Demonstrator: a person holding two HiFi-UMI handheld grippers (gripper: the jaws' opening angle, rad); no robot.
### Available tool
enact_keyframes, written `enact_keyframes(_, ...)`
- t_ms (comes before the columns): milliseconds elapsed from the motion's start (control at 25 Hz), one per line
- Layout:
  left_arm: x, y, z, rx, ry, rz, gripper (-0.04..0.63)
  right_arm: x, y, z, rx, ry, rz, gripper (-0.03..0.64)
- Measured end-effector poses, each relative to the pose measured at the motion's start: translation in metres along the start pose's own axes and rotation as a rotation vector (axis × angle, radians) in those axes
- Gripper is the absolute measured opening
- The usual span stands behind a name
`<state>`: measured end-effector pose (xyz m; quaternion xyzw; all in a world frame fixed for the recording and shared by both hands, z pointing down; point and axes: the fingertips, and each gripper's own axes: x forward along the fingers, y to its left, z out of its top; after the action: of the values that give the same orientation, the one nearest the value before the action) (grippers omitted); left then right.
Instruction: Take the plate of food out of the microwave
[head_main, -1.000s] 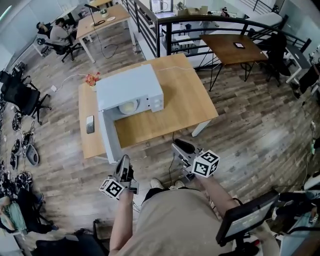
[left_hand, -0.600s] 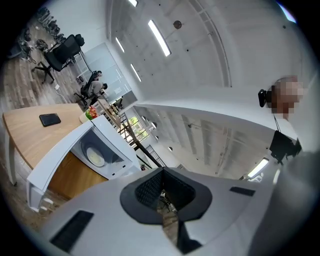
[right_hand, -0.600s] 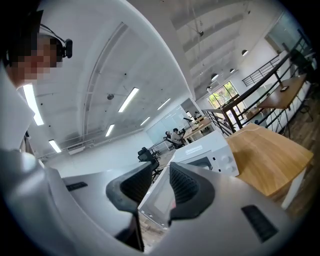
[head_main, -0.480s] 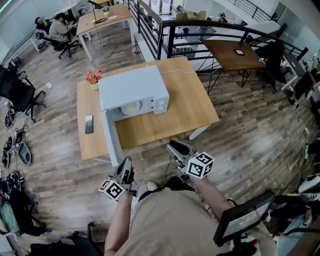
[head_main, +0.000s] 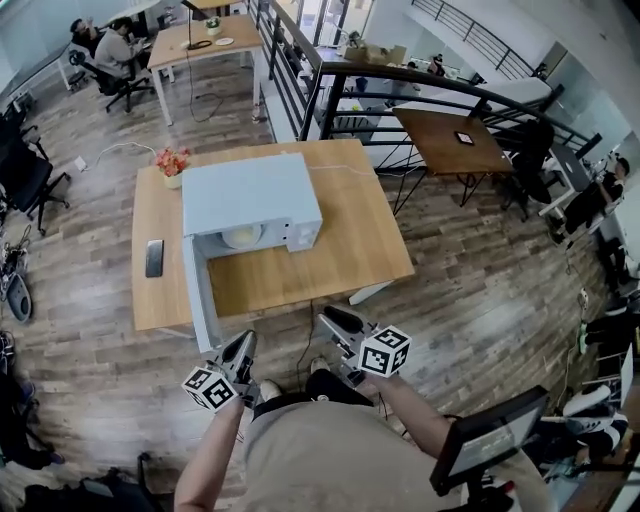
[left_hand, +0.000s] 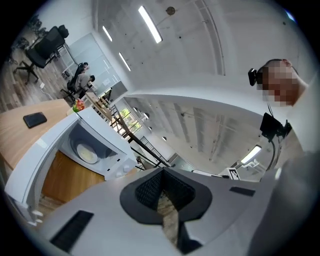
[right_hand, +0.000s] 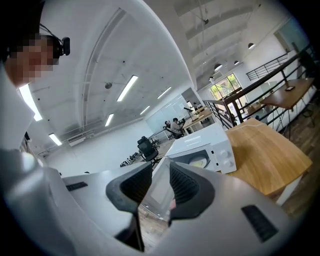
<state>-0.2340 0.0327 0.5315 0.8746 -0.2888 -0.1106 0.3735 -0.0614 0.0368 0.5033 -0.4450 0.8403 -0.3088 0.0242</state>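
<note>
Microwave (head_main: 250, 195): white box on a wooden table (head_main: 300, 270), front facing the person, cavity open to view.
Door (head_main: 200, 295): swung fully open on the microwave's left side; it juts out toward the person and reaches about the table's near edge.
Plate of food (head_main: 243, 236): inside the microwave, flat on the cavity floor, round and pale. The food looks like a low, light-coloured mound, though it is too small to tell more. Both gripper views show it in the same place (left_hand: 87, 153) (right_hand: 199, 162).
Left gripper (head_main: 244, 343): out in front of the microwave, off the table, near the outer end of the open door and well apart from the plate. Its jaws are pressed together with nothing between them.
Right gripper (head_main: 330, 318): also in front of the microwave, to the right of the open door, just off the table's near edge, well apart from the plate. Its jaws stand a narrow gap apart and grip nothing; the distant microwave shows through the gap.
Phone (head_main: 154, 257): dark, lying flat on the table to the left of the microwave, beyond the open door.
Flowers (head_main: 171, 163): small red-pink bunch just beside the microwave's back left corner.
Bare tabletop: stretches to the right of the microwave and in front of it.
</note>
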Motion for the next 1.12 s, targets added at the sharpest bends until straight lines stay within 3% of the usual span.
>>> enact_keyframes(200, 0.030, 0.002, 0.016, 0.065, -0.030, 0.075, 0.003, 0.011, -0.027, 0.020, 0.009, 0.015, 0.035, 0.095)
enact_keyframes(760, 0.096, -0.012, 0.014, 0.068, -0.166, 0.283, 0.003, 0.001, -0.118, 0.059, 0.077, 0.022, 0.155, 0.095)
enact_keyframes(1120, 0.093, -0.001, 0.015, 0.048, -0.225, 0.375, 0.003, 0.028, -0.144, 0.051, 0.132, 0.078, 0.167, 0.095)
